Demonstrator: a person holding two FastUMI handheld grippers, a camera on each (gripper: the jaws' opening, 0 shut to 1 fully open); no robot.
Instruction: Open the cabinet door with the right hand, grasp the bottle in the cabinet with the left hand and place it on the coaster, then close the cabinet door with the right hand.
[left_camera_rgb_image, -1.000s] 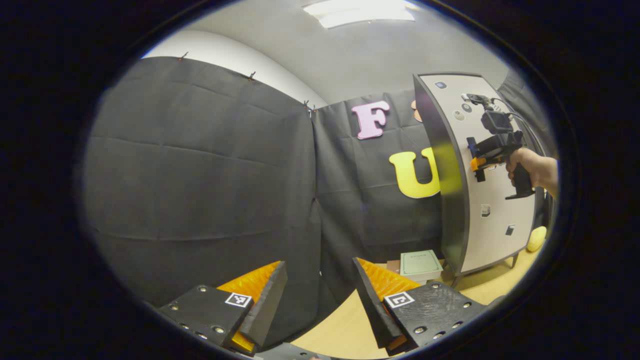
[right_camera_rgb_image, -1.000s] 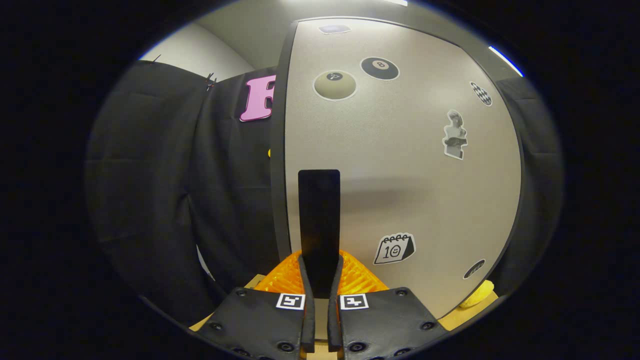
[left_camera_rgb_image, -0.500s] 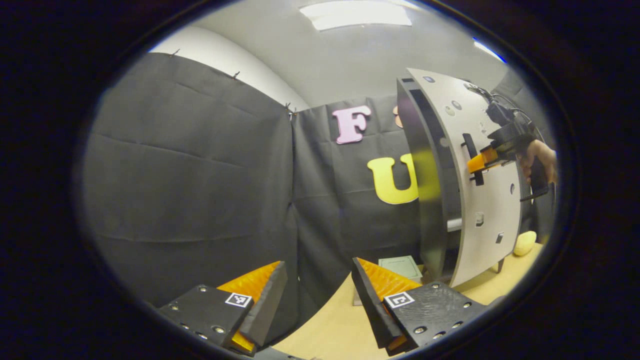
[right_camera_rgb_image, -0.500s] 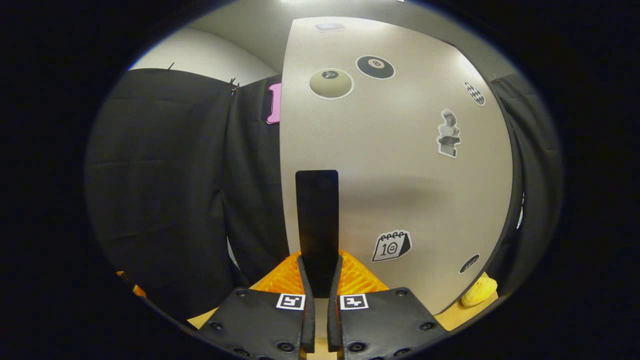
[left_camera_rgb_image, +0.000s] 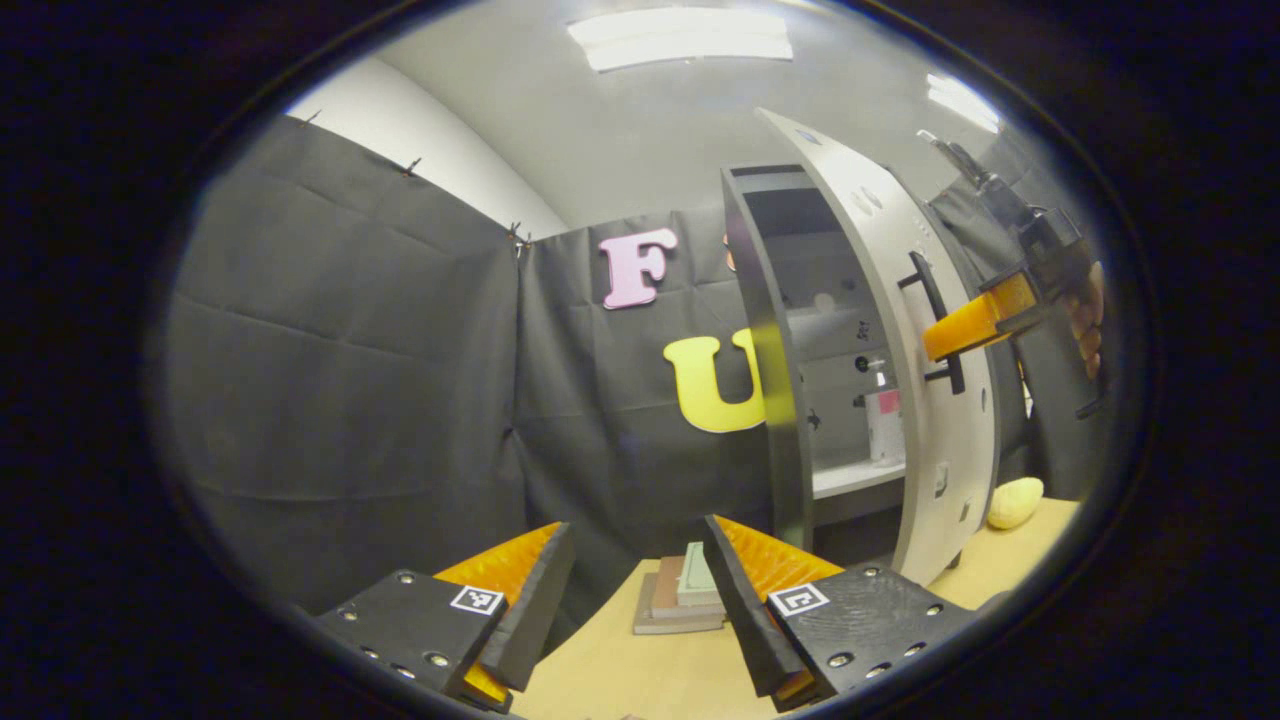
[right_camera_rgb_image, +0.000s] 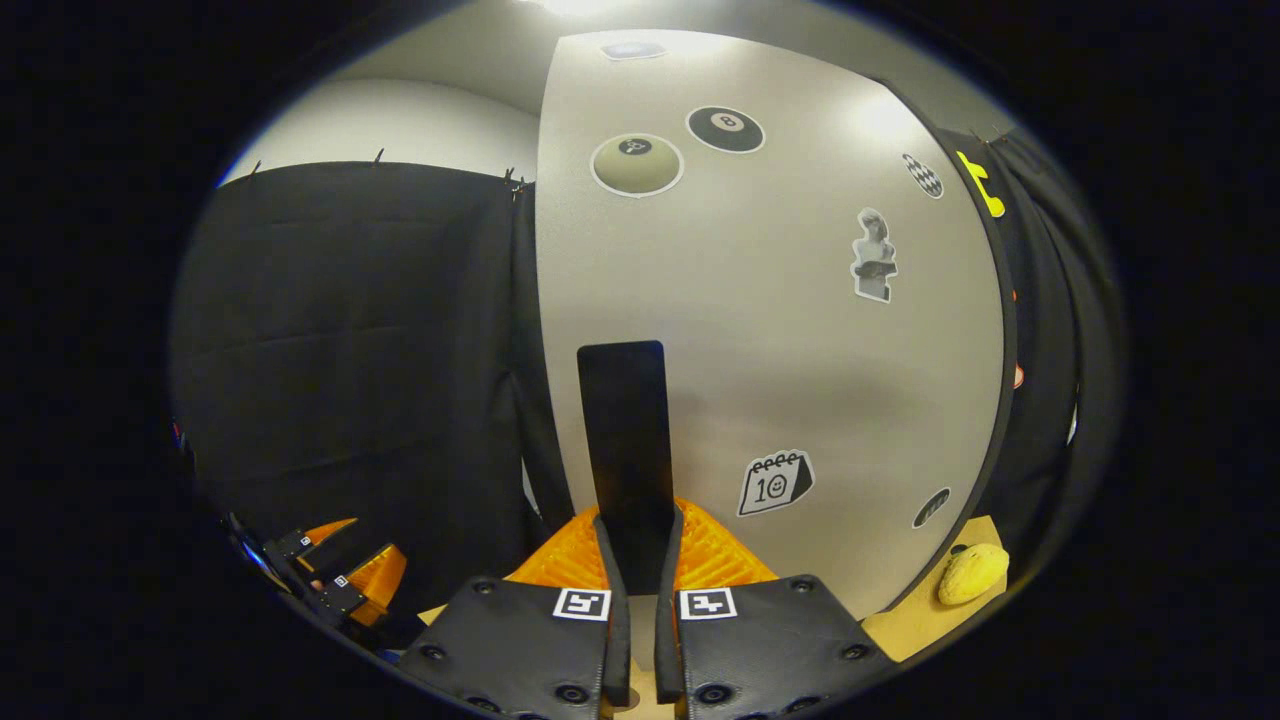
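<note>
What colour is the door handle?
Black: the handle shows best in the right gripper view, on the grey cabinet door.

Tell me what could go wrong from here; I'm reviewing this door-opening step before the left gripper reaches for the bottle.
1. The cabinet door is only partly open, so the left gripper reaching for the bottle might clip the door's edge.
2. The right gripper pinches the thin handle; it could slip off mid-swing.
3. The yellow object on the table near the door's foot may block its swing.
</note>
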